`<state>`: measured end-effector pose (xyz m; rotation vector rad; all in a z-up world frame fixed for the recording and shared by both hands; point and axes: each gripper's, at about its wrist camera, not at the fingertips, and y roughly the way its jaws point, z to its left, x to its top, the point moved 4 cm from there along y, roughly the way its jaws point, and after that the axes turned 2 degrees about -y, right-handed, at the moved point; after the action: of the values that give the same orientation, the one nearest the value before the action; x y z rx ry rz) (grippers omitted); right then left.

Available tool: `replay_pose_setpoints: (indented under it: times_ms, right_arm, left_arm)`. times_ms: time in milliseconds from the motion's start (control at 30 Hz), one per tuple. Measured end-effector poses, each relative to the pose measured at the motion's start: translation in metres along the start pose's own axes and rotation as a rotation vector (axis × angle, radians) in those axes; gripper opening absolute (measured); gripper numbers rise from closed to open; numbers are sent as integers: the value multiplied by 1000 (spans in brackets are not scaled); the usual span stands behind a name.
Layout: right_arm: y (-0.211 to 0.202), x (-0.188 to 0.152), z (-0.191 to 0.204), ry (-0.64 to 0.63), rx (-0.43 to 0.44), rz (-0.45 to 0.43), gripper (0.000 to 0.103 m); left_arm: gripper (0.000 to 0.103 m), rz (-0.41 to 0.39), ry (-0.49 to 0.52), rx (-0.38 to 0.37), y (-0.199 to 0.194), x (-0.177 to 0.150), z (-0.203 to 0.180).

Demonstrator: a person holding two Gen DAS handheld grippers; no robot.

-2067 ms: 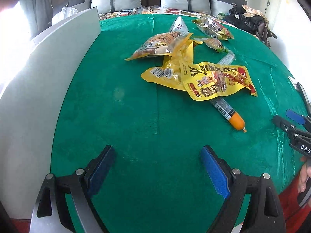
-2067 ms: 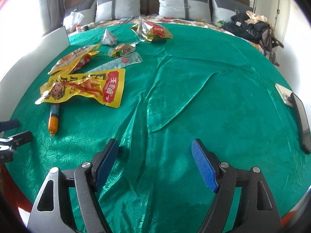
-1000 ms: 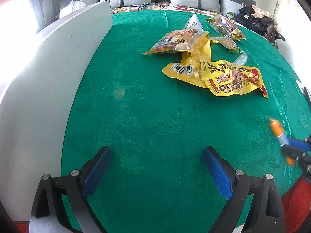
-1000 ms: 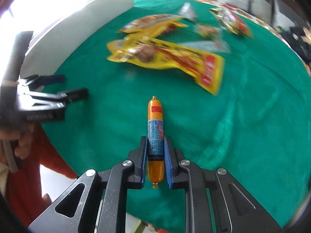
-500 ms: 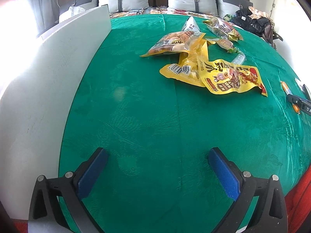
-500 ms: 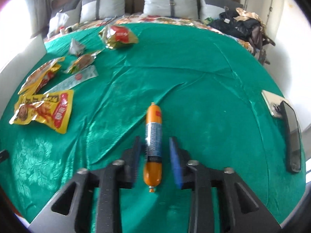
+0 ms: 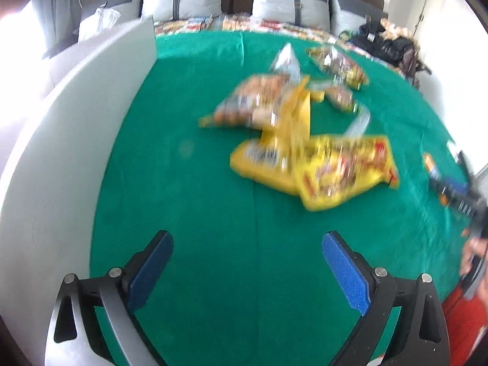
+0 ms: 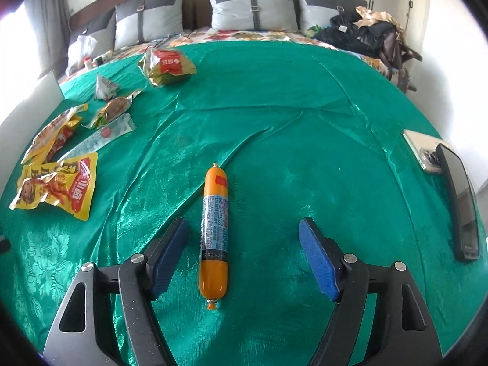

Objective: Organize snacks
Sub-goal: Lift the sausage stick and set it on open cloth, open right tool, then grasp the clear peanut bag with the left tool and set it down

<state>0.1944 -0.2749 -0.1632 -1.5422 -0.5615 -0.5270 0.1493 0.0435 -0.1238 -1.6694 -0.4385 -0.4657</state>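
The right gripper [image 8: 242,251] hangs low over the green cloth [image 8: 305,128], and its jaws are opening: the blue pads [image 8: 318,260] stand well apart and touch nothing. Between them, closer to the left pad, lies the orange sausage stick [image 8: 215,235], flat on the cloth with its printed sleeve facing up and its clipped end toward the camera. It points away along the line of the fingers, and neither pad presses on it.

Farther out on the left of the right wrist view sits the cluster of snacks: a yellow snack packet [image 8: 58,190] nearest, a clear long wrapper [image 8: 100,138] beyond it, another yellow pouch [image 8: 52,132] at the edge, a small brown-filled packet [image 8: 114,108], a silver triangular packet [image 8: 105,87] and a gold and red bag [image 8: 167,65] farthest back. At the right edge of the cloth lie a dark phone [image 8: 459,198] and a pale phone [image 8: 422,149], touching or nearly so. Grey pillows [image 8: 253,6] line the headboard behind.

The left gripper [image 7: 247,270] hovers over bare cloth with its jaws closing slightly, though the pads remain wide apart with nothing between them. This view is blurred. A white board [image 7: 61,152] runs along its left side, and the yellow packets smear together in the middle distance. At its far right edge the right gripper appears dark beside the sausage stick, with part of a hand [image 7: 472,256] below it.
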Motion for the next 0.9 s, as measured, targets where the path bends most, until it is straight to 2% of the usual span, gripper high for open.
replay_pose_setpoints:
  times_ms: [100,167,233,333,400,433,467,500,533,567,633,700,767,833,900]
  right_arm:
    - [1,0,0,-2,1,1,80]
    - [1,0,0,-1,2,0,80]
    - [1,0,0,-1,2,0,80]
    - [1,0,0,-1,1,0,81]
    - [1,0,0,-1,1,0,81]
    - [1,0,0,-1,1,0,81]
    - [1,0,0,-1,1,0,81]
    - [1,0,0,-2,1,0,81]
    - [1,0,0,-2,2,0,81]
    - [1,0,0,-3,3,1,82]
    - [2,1,3,-7,8,3,84]
    - [3,1,4,-8,9,4,85]
    - [3,1,5,-8,9,4,85]
    - [3,1,5,-8,9,4,85]
    - [3,1,4,-8,9,4,85]
  left_arm:
    - [98,-2,9,-24,3,48,-2]
    - [98,42,25,-45,19,76,-6]
    - [98,99,41,-29,44,98,-8]
    - [98,198,39,-4,83,118,-7]
    - [98,233,27,6,103,127,-5]
    - [100,236,13,-14,109,130,-3]
    - [99,227,-15,-51,112,134,0]
    - [88,204,-48,-86,111,137,3]
    - [69,176,-88,-135,106,139,5]
    - [64,160,-126,-145,103,139,10]
    - [59,148,-174,-164,98,132,18]
    - [55,130,-188,-141,89,119,27]
    - [55,112,-230,-146,74,103,35]
    - [51,112,-251,-82,59,82,46]
    - [49,117,-262,-57,47,63,53]
